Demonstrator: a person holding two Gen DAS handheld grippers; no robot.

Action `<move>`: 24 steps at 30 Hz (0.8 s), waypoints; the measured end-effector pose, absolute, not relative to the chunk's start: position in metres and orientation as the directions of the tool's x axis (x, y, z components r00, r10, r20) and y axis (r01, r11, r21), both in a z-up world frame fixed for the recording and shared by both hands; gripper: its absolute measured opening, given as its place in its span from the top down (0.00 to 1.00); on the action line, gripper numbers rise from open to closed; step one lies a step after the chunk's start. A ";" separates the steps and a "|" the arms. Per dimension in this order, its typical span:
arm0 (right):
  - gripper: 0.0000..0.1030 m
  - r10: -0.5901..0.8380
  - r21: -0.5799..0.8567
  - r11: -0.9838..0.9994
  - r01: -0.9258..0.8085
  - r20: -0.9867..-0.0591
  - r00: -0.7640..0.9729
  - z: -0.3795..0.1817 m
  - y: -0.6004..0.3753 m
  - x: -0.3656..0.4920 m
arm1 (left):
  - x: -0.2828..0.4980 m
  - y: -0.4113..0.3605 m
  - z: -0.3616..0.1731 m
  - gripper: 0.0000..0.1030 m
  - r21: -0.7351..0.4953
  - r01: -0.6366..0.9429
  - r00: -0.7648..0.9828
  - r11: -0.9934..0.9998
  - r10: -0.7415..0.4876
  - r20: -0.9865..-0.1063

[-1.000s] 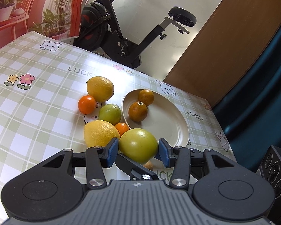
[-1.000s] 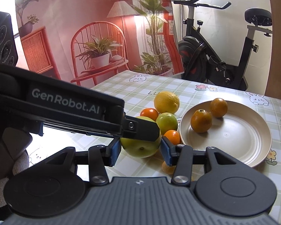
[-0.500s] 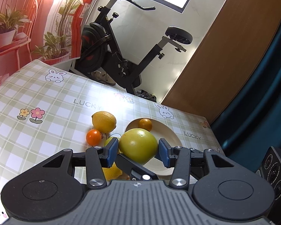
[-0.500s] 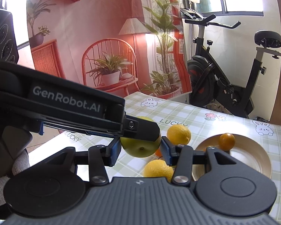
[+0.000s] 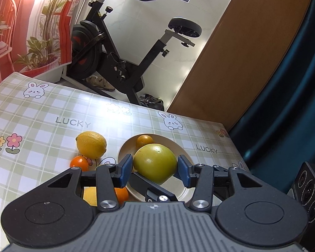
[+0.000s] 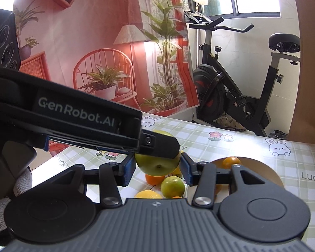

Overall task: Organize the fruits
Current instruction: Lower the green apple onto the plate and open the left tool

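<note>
Green-yellow large citrus [image 5: 155,162] sits clamped between both your grippers, left gripper [image 5: 155,169] and right gripper [image 6: 157,168], lifted above the beige plate [image 5: 178,191], which holds one small orange [image 5: 144,140].

Tablecloth [image 5: 52,113] glossy checked vinyl, glare patches. Plate [image 5: 178,147] smooth cream, slight sheen. Big green fruit [image 5: 155,163] waxy, finely dimpled. Lemon [image 5: 91,144] pebbled peel. Left gripper [image 5: 155,171] matt black plastic, blue rubbery pads [image 5: 126,169], shiny metal rivets.

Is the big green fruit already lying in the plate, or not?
Not yet: the big green fruit is held between both claws above the plate.
</note>
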State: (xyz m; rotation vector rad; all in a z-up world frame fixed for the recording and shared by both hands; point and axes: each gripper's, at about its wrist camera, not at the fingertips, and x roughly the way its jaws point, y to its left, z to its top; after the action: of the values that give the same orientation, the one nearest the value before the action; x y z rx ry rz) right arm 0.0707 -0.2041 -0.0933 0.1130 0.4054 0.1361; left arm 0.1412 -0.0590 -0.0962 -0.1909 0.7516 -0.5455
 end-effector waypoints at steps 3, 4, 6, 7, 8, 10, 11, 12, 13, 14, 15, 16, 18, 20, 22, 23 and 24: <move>0.53 0.134 0.142 0.986 -0.085 -0.388 0.912 -0.097 -0.220 0.074 | 0.151 -0.073 -0.102 0.52 -0.345 0.424 0.581 0.837 -0.544 -0.605; 0.53 0.127 0.140 0.987 -0.077 -0.391 0.912 -0.099 -0.225 0.076 | 0.154 -0.077 -0.105 0.52 -0.343 0.430 0.574 0.835 -0.546 -0.609; 0.53 0.116 0.143 0.988 -0.063 -0.398 0.910 -0.103 -0.235 0.079 | 0.161 -0.086 -0.110 0.52 -0.340 0.439 0.560 0.831 -0.550 -0.620; 0.53 0.112 0.147 0.988 -0.057 -0.402 0.909 -0.106 -0.241 0.082 | 0.165 -0.090 -0.113 0.52 -0.340 0.445 0.551 0.829 -0.552 -0.626; 0.53 0.108 0.150 0.987 -0.050 -0.406 0.907 -0.109 -0.245 0.084 | 0.169 -0.093 -0.116 0.52 -0.341 0.448 0.541 0.827 -0.554 -0.632; 0.53 0.098 0.157 0.987 -0.034 -0.418 0.903 -0.116 -0.255 0.088 | 0.175 -0.099 -0.124 0.52 -0.343 0.454 0.523 0.822 -0.558 -0.645; 0.53 0.094 0.161 0.987 -0.027 -0.424 0.901 -0.119 -0.259 0.090 | 0.178 -0.103 -0.127 0.52 -0.341 0.459 0.515 0.821 -0.558 -0.650; 0.53 0.091 0.165 0.986 -0.021 -0.430 0.898 -0.122 -0.264 0.092 | 0.182 -0.107 -0.130 0.52 -0.340 0.463 0.508 0.819 -0.559 -0.656; 0.53 0.088 0.169 0.986 -0.014 -0.437 0.895 -0.126 -0.269 0.094 | 0.185 -0.111 -0.134 0.52 -0.337 0.467 0.500 0.818 -0.558 -0.662; 0.53 0.085 0.172 0.985 -0.008 -0.444 0.892 -0.130 -0.273 0.097 | 0.190 -0.116 -0.136 0.52 -0.333 0.470 0.493 0.818 -0.556 -0.669; 0.53 0.082 0.177 0.984 -0.001 -0.451 0.889 -0.133 -0.278 0.099 | 0.193 -0.120 -0.140 0.52 -0.326 0.475 0.485 0.817 -0.552 -0.678; 0.53 0.080 0.182 0.983 0.004 -0.457 0.886 -0.137 -0.282 0.102 | 0.196 -0.124 -0.143 0.52 -0.321 0.479 0.478 0.817 -0.549 -0.686; 0.53 0.076 0.194 0.981 0.019 -0.473 0.878 -0.145 -0.291 0.108 | 0.202 -0.129 -0.151 0.52 -0.314 0.484 0.464 0.817 -0.544 -0.699; 0.53 0.075 0.210 0.977 0.033 -0.488 0.869 -0.152 -0.300 0.114 | 0.210 -0.135 -0.158 0.52 -0.312 0.483 0.452 0.818 -0.539 -0.711; 0.53 0.077 0.225 0.973 0.044 -0.502 0.861 -0.159 -0.307 0.121 | 0.216 -0.137 -0.164 0.52 -0.313 0.480 0.443 0.819 -0.535 -0.719; 0.53 0.077 0.229 0.972 0.049 -0.509 0.857 -0.162 -0.310 0.125 | 0.218 -0.139 -0.166 0.52 -0.309 0.481 0.440 0.820 -0.531 -0.724; 0.53 0.076 0.230 0.972 0.053 -0.516 0.853 -0.164 -0.313 0.128 | 0.222 -0.142 -0.169 0.52 -0.303 0.482 0.437 0.822 -0.525 -0.730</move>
State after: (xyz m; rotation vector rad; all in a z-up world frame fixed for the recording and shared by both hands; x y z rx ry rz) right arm 0.1282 -0.3128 -0.1639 0.2415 0.5500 0.0118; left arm 0.2222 -0.1422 -0.1687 -0.0516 0.9267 -0.6268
